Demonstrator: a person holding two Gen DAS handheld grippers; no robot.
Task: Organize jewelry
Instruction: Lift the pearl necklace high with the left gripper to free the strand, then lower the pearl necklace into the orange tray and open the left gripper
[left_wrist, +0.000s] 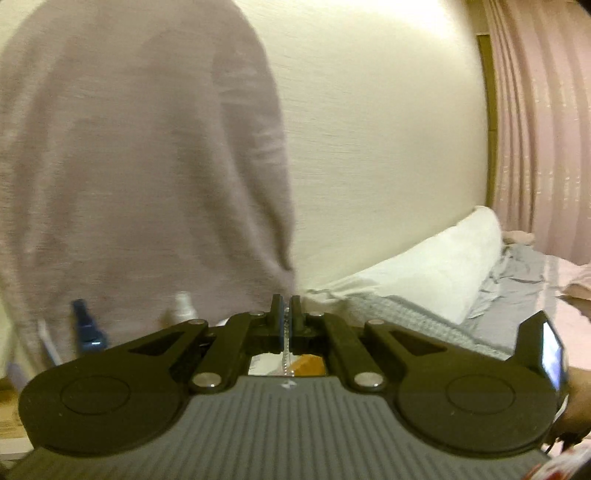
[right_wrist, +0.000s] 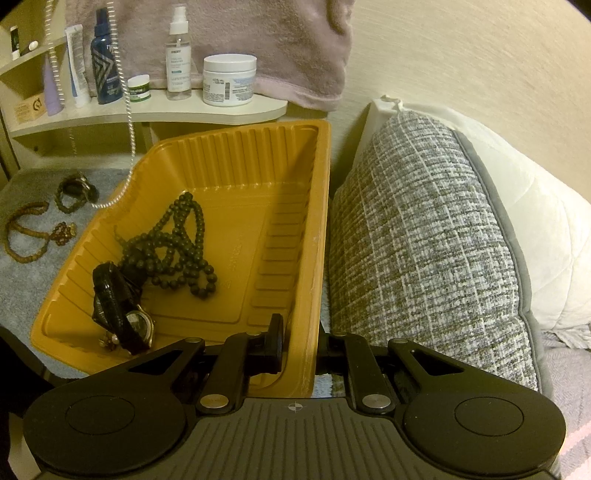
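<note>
In the left wrist view, the left hand-held gripper (left_wrist: 287, 314) is sitting at the bottom centre of the frame with its two fingers pressed almost together, and a thin pearl chain (left_wrist: 284, 360) is hanging down from between them, showing through the gap just below the fingers. A mauve towel (left_wrist: 140, 155) is filling the upper left of the frame, blurred. A dark blue bottle (left_wrist: 85, 326) is peeking out at the lower left. A white pillow (left_wrist: 436, 266) is lying at the right of centre against the cream wall (left_wrist: 369, 129), with a pink curtain (left_wrist: 535, 129) at the far right.

In the right wrist view, the right hand-held gripper (right_wrist: 297, 345) is closing on the near right wall of the orange tray (right_wrist: 314, 236), one finger inside the wall; the other is hidden behind it. Inside the tray, a black bead necklace (right_wrist: 177, 247) is lying in a heap at centre left, and a black wristwatch (right_wrist: 122, 314) is lying below it near the front corner. The pearl chain (right_wrist: 127, 110) is dangling down from the top left of the frame, its lower end trailing over the tray's left rim. Left of the tray, a brown bead necklace (right_wrist: 26, 236) and a dark bead bracelet (right_wrist: 72, 192) are lying on grey cloth (right_wrist: 22, 280). A shelf (right_wrist: 155, 109) at the upper left is carrying a white jar (right_wrist: 229, 79) and a spray bottle (right_wrist: 178, 55). A grey tweed cushion (right_wrist: 424, 240) is leaning at the right.
</note>
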